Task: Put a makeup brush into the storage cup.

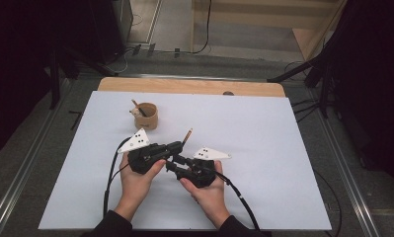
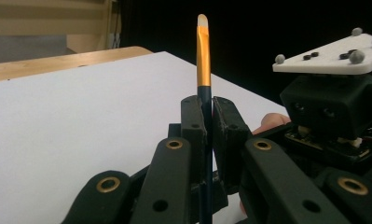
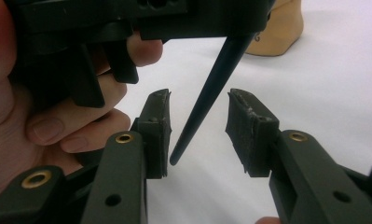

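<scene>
High view: both grippers meet near the table's (image 1: 263,118) front edge, w/ the tan cup (image 1: 146,115) behind them to the left. Left gripper (image 1: 177,146) clamps the paintbrush (image 1: 186,136), bristles up and away. Left gripper view: jaws shut tight on the brush handle. Right gripper view: right gripper (image 3: 197,130) part-open, not gripping; dark handle end (image 3: 207,98) hangs btwn pads, slanting, nearer the left pad.

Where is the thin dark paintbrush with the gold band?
The thin dark paintbrush is clamped in the left gripper, bristles up; its handle tip hangs between the right gripper's open jaws.
</scene>
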Tool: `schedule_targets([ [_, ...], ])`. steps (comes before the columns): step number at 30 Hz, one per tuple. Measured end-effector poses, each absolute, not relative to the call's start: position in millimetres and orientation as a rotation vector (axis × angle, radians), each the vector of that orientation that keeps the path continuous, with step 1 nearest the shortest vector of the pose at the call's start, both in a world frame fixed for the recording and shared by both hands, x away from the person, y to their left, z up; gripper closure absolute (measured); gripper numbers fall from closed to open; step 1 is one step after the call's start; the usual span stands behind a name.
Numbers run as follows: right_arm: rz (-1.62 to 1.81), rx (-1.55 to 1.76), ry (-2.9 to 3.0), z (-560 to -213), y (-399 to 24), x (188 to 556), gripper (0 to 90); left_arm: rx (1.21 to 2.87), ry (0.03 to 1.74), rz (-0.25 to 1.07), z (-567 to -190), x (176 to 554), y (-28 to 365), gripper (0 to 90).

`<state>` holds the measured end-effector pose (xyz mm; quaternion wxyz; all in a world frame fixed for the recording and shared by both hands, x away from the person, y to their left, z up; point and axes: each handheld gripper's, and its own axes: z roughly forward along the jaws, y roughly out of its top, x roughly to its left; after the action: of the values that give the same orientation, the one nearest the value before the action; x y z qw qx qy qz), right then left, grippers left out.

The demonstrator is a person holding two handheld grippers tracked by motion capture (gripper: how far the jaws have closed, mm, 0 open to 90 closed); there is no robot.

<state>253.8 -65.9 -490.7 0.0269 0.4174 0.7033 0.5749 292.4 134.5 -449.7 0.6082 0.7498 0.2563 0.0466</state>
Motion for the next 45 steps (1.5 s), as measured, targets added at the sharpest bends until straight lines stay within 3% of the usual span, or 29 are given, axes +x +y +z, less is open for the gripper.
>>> schedule_targets([
  [9,1.844,1.319,2.169,-491.9,-68.5,257.4,66.9,1.722,0.573,0.118,-449.2,290.1,134.2,84.6],
  [14,1.866,1.306,2.186,-492.2,-69.6,258.1,79.5,1.715,0.568,0.118,-449.3,289.8,134.2,84.6],
  [19,1.883,1.339,2.173,-493.2,-74.1,259.7,85.3,1.680,0.551,0.075,-450.4,292.5,137.4,84.1],
  [21,1.872,1.329,2.172,-493.6,-75.6,260.2,85.5,1.670,0.553,0.070,-450.9,293.1,138.7,83.2],
  [24,1.848,1.304,2.167,-492.3,-75.4,259.1,85.5,1.685,0.562,0.055,-452.4,293.4,136.1,73.3],
  [27,1.826,1.296,2.169,-492.2,-74.8,258.6,85.6,1.708,0.574,0.042,-454.2,293.7,132.4,69.7],
  [45,1.711,1.236,2.194,-493.1,-72.7,257.5,85.5,1.772,0.599,0.041,-456.6,293.8,125.7,79.5],
])
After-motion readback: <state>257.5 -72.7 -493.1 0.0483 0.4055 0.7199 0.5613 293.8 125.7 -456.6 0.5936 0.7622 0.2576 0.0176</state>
